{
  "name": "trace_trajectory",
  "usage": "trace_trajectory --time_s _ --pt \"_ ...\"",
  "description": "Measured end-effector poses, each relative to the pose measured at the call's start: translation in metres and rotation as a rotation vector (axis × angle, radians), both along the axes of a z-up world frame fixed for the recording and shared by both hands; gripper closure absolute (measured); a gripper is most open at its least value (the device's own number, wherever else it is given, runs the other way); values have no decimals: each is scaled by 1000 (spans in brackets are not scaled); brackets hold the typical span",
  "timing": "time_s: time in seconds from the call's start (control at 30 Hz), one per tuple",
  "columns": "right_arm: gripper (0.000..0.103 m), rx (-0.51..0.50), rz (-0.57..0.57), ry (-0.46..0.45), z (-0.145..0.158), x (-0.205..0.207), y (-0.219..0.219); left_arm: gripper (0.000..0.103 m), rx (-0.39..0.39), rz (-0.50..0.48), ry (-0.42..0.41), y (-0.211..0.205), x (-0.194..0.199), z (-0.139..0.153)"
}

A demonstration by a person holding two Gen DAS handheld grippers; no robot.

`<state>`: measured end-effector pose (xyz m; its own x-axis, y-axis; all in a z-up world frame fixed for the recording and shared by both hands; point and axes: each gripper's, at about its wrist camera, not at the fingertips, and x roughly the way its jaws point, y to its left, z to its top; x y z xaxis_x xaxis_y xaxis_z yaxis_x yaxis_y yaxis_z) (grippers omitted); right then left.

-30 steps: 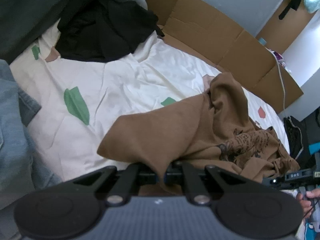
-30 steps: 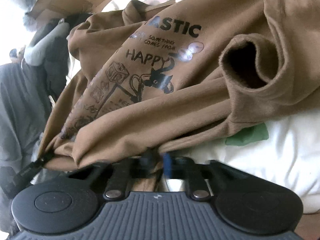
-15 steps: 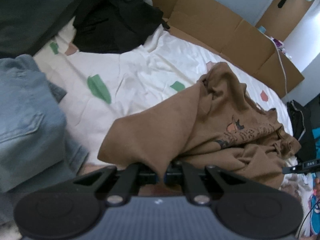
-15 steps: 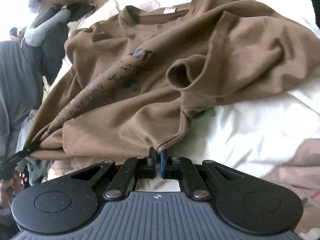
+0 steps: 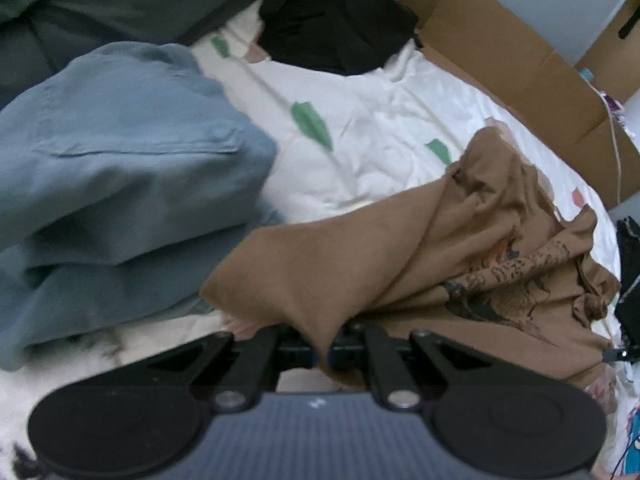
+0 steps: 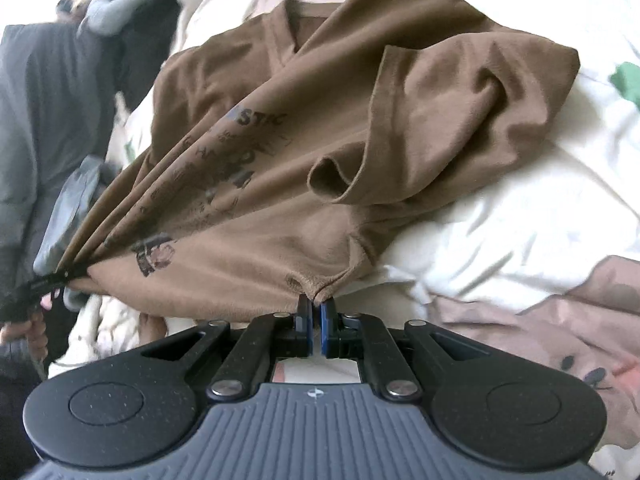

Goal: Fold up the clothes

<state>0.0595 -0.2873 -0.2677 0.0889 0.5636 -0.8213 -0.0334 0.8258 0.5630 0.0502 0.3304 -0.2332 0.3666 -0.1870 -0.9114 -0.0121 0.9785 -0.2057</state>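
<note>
Your left hand-held gripper [image 5: 322, 350] was clamped on a corner of the brown T-shirt [image 5: 460, 248], and your right hand-held gripper [image 6: 316, 312] pinched the hem a little way along; both sets of jaws stood together on cloth. Between the two grips the hem ran taut in pleats, while the printed front and one sleeve [image 6: 460, 120] lay bunched on the white bedsheet [image 5: 380, 152] beyond. A blue denim garment [image 5: 120, 168] lay just beside the shirt's corner, a black garment [image 5: 332, 28] farther up the bed, with cardboard [image 5: 520, 64] along its far edge. To do this step well, you would likely keep both grips firm, spread the hem level, and lay the shirt flat clear of the denim before folding.
</note>
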Motion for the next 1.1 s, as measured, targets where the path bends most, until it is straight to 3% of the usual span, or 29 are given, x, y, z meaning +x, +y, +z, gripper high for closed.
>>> trace_trajectory --time_s 0.27,0.43,0.5,0.6,0.8,0.9,1.1 --pt "98 1 100 9 2 -14 11 99 89 108 1 33 -27 9" --pt "96 -20 53 -9 3 -9 1 96 121 144 48 44 -42 12" --pt "91 -35 28 -21 3 -4 -3 90 135 142 46 43 -45 18" --pt "73 -53 -28 -45 3 6 -6 89 128 183 36 45 -43 24" --pt "71 -80 -107 -82 4 19 -19 89 138 214 3 43 -24 27" --pt "61 -101 -150 -102 6 27 -26 89 149 212 -36 36 -15 32" --pt "60 -165 -248 -139 7 53 -45 89 138 178 -92 18 17 21"
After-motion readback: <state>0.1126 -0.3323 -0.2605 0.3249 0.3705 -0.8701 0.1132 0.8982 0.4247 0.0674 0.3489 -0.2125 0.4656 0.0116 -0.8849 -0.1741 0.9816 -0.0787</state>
